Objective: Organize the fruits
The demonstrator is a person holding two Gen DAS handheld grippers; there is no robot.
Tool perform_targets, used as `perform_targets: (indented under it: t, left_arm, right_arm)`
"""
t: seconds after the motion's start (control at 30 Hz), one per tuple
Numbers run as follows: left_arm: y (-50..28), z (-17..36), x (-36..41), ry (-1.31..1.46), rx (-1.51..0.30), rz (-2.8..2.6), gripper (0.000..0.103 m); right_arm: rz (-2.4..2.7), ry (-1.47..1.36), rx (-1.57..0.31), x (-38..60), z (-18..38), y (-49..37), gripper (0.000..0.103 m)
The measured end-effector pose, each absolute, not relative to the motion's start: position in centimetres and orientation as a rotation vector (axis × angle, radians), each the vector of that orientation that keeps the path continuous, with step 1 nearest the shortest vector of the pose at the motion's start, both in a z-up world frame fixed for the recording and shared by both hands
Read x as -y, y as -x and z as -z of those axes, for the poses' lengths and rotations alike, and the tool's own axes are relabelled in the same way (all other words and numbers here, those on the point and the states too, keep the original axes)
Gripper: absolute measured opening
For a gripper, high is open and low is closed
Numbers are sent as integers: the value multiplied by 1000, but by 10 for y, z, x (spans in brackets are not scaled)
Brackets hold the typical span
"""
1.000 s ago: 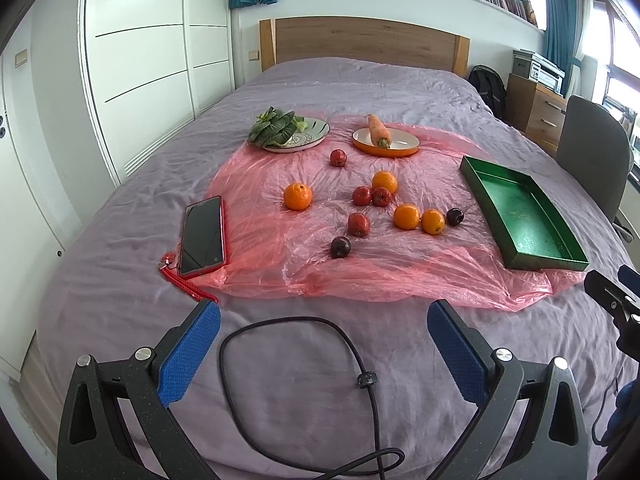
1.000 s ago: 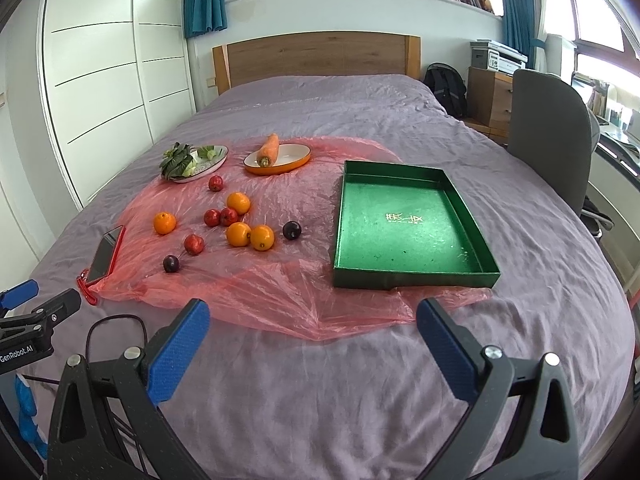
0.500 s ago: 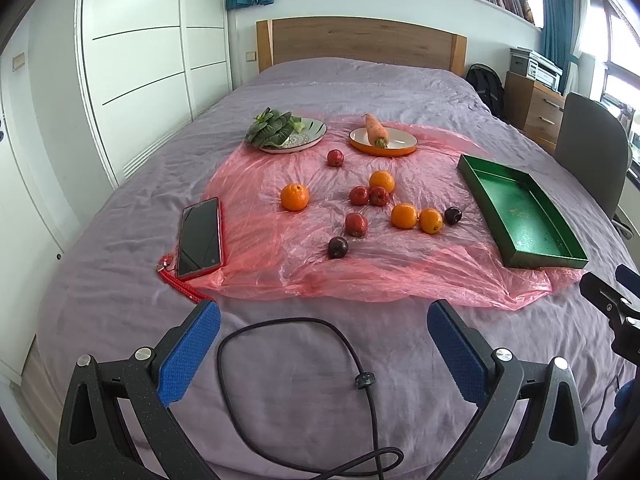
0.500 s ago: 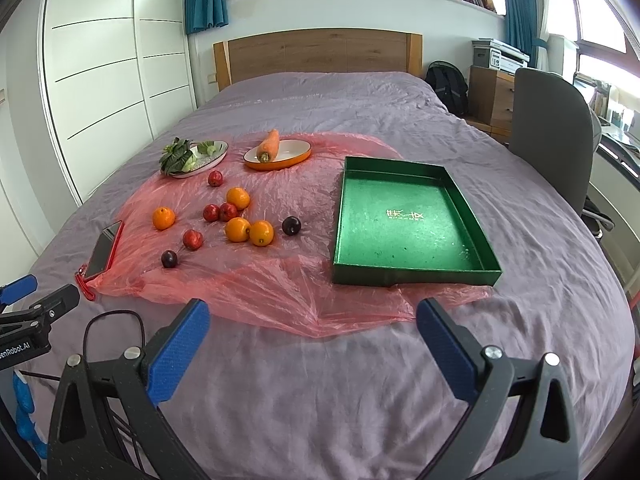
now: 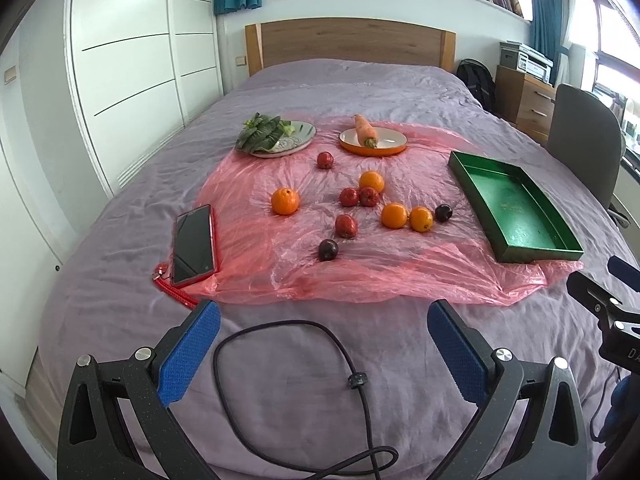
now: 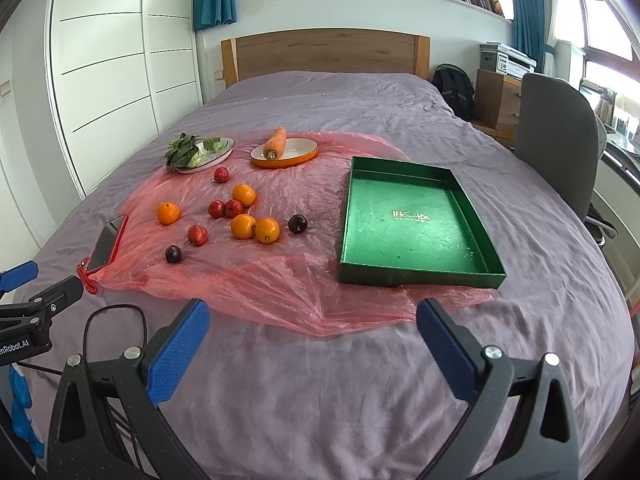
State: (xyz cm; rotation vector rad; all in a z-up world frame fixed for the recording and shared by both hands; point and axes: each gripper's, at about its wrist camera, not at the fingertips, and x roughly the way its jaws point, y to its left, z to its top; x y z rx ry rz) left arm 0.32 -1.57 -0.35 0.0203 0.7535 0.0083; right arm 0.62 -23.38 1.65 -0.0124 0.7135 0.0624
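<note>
Fruits (image 6: 240,216) sit mid-left on slippery pink plastic (image 6: 280,272), so either released claw, left (image 5: 324,350) or right (image 6: 312,338), might nudge one rolling away.

Both views are bright with soft daylight. It enters from the windows (image 6: 608,44) at about two o'clock, where the panes are blown out to white. Shadows are faint: small dark patches under the oranges (image 6: 255,227) and along the near wall of the green tray (image 6: 420,276). The pink plastic sheet (image 5: 380,276) shows mild sheen on its wrinkles. Focus is sharp throughout, without motion blur. Fisheye bending curves the wardrobe (image 5: 120,60) at nine o'clock, and the corners fall to black.
</note>
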Motion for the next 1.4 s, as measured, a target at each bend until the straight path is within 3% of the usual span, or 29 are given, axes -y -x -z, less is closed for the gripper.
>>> perform_targets:
  t: [0.9,1.33,1.4]
  left_arm:
    - [-28,13,6,-14,-819,34,102]
    - [-102,30,-10,23,-905,85,101]
    - [-111,35,-8,9,-914,92,97]
  right_arm:
    - [-112,38,-742,226,-8,-24,103]
    - [-306,71,-774,208,9,-107,103]
    - [-341,57,-797,206,16,-124,94]
